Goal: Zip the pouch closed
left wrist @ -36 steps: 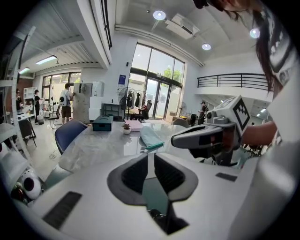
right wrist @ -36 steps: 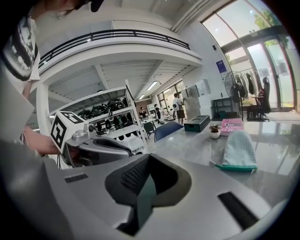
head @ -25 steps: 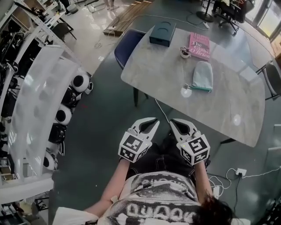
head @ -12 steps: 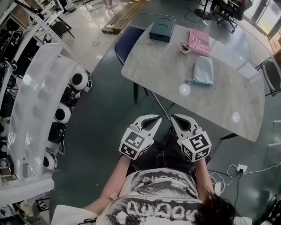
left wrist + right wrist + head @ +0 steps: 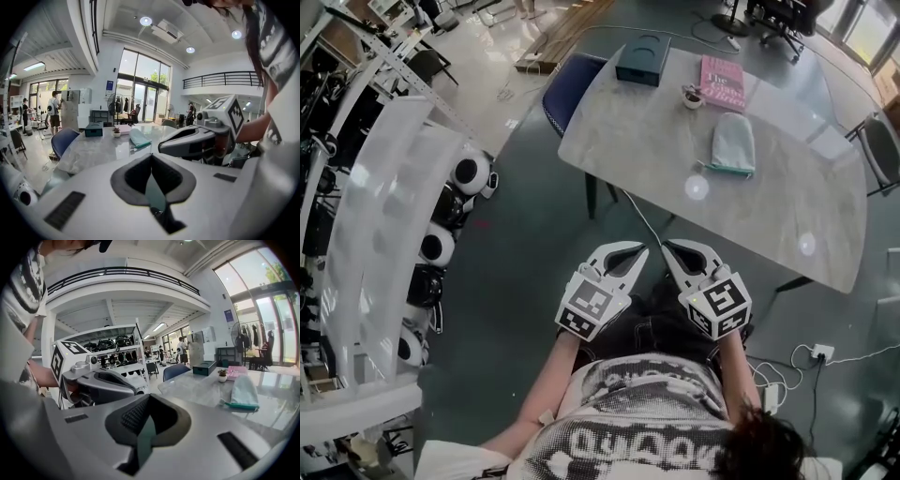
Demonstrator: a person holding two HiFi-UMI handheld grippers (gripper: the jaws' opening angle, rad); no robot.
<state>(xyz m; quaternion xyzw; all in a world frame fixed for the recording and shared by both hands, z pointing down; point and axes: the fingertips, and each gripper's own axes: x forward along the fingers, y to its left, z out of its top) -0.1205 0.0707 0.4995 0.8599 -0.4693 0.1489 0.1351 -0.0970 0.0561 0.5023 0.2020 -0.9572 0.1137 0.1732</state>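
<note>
Left tool (image 5: 636, 255) and right tool (image 5: 671, 249) side by side above the person's (image 5: 637, 412) lap, both fully closed and empty, short of the desk (image 5: 637, 150), pale green pouch (image 5: 733, 142) lying flat mid-desk, well ahead of both, small pot (image 5: 692, 97), pink book (image 5: 721, 81) and dark box (image 5: 641, 59) beyond

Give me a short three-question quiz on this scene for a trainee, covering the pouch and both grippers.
1. True or false: the pouch lies on the table, away from both grippers.
2. Pick one. The left gripper and the right gripper are: A) both shut and empty; B) both open; C) both shut on the pouch.
3. Fill in: the book lying beyond the pouch is ___ in colour.
Key: 1 true; 2 A; 3 pink.
</note>
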